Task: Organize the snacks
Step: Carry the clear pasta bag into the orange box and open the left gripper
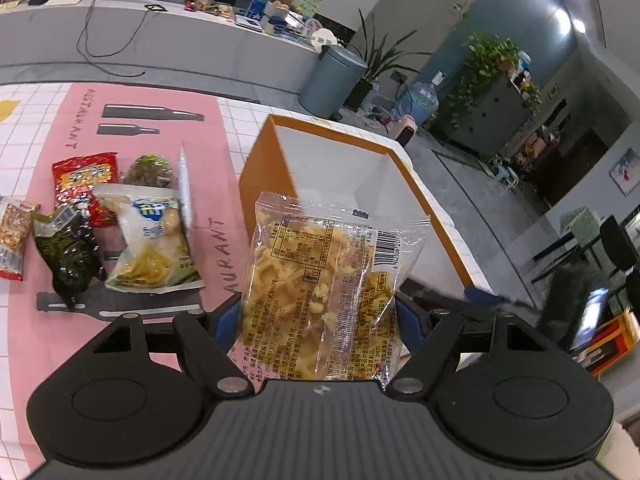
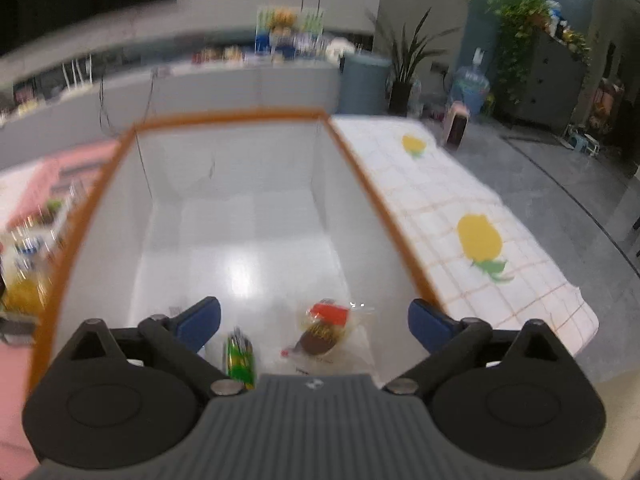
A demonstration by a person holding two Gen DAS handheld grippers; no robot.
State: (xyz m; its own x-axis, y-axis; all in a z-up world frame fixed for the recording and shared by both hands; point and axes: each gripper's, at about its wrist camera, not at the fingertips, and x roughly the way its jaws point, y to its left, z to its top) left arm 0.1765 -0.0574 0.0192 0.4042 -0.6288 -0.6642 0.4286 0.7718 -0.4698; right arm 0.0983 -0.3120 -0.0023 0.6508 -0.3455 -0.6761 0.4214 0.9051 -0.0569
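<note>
My left gripper (image 1: 316,320) is shut on a clear packet of yellow snacks (image 1: 320,272), held upright just in front of the orange box (image 1: 260,168). Several loose snacks lie to the left on the pink mat (image 1: 224,148): a red packet (image 1: 86,184), a dark green one (image 1: 68,256) and a white and yellow bag (image 1: 152,240). In the right wrist view my right gripper (image 2: 314,320) hangs open over the white inside of the orange box (image 2: 100,188). On the box floor below it lie a brown snack in a clear wrapper (image 2: 322,334) and a green packet (image 2: 240,356).
The box stands near the table's right edge. A white checked cloth with yellow pineapples (image 2: 480,240) covers the strip to its right, then the floor drops away. A white pen-like stick (image 1: 184,192) lies by the loose snacks. A grey bin (image 1: 332,80) stands beyond the table.
</note>
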